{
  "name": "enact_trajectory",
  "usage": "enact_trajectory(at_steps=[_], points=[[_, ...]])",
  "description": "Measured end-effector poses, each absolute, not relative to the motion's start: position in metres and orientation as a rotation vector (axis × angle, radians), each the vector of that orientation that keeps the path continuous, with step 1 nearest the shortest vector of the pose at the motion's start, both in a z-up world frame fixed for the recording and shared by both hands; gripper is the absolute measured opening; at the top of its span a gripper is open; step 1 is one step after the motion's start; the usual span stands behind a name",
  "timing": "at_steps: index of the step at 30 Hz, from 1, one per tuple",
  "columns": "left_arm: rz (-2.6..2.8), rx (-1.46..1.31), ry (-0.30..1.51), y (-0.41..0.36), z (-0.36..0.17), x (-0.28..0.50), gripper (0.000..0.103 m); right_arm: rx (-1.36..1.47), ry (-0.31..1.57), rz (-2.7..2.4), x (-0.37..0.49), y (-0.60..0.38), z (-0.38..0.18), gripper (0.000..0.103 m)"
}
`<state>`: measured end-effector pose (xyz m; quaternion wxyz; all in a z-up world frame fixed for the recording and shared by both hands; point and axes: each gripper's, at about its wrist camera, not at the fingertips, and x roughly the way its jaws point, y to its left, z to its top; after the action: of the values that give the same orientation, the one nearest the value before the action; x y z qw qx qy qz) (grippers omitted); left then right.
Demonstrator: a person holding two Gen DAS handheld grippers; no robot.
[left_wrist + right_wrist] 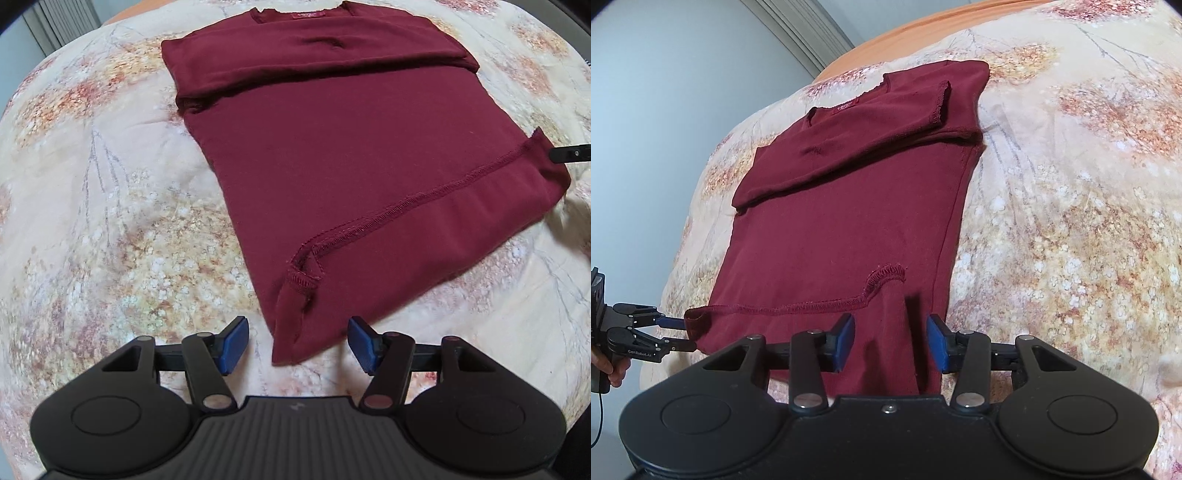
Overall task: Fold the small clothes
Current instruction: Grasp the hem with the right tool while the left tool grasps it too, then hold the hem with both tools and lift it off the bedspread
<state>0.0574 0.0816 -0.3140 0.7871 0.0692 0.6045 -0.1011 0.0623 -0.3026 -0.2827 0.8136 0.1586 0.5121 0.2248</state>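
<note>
Maroon shirt (332, 155) lies flat on the floral bedspread (92, 221), sleeves folded in; the left gripper (297, 345) gapes at its near hem corner. From the right wrist, the right gripper (890, 341) spreads over the hem's other corner

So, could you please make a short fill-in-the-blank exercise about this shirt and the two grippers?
1. The shirt lying on the bedspread is dark ____ in colour.
2. The fingers of the left gripper stand ____, with the near corner of the shirt between them.
3. The bedspread has a ____ print.
4. The neck label lies at the shirt's ____ end, away from the right gripper.

Missing words: red; open; floral; far
</note>
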Motion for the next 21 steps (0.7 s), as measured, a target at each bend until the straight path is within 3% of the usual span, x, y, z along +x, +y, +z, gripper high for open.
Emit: enact_trajectory(at_steps=[3,7,11,13,15,21], points=[[-0.196,0.116,1.295,0.084,-0.316,0.064,0.060,0.332,1.090,0.476,0.064,-0.302,-0.281,0.046],[-0.197,0.082,1.295,0.085,-0.318,0.072,0.041,0.327,1.072,0.465,0.068,-0.300,-0.276,0.043],[-0.208,0.072,1.294,0.083,-0.320,0.075,0.036,0.297,1.083,0.471,0.074,-0.294,-0.276,0.039],[-0.210,0.071,1.294,0.081,-0.321,0.075,0.032,0.274,1.090,0.466,0.076,-0.290,-0.278,0.034],[-0.209,0.062,1.293,0.081,-0.322,0.075,0.030,0.259,1.097,0.471,0.076,-0.287,-0.280,0.010],[-0.189,0.052,1.266,0.085,-0.319,0.071,0.010,0.254,1.078,0.515,0.070,-0.285,-0.267,0.004]])
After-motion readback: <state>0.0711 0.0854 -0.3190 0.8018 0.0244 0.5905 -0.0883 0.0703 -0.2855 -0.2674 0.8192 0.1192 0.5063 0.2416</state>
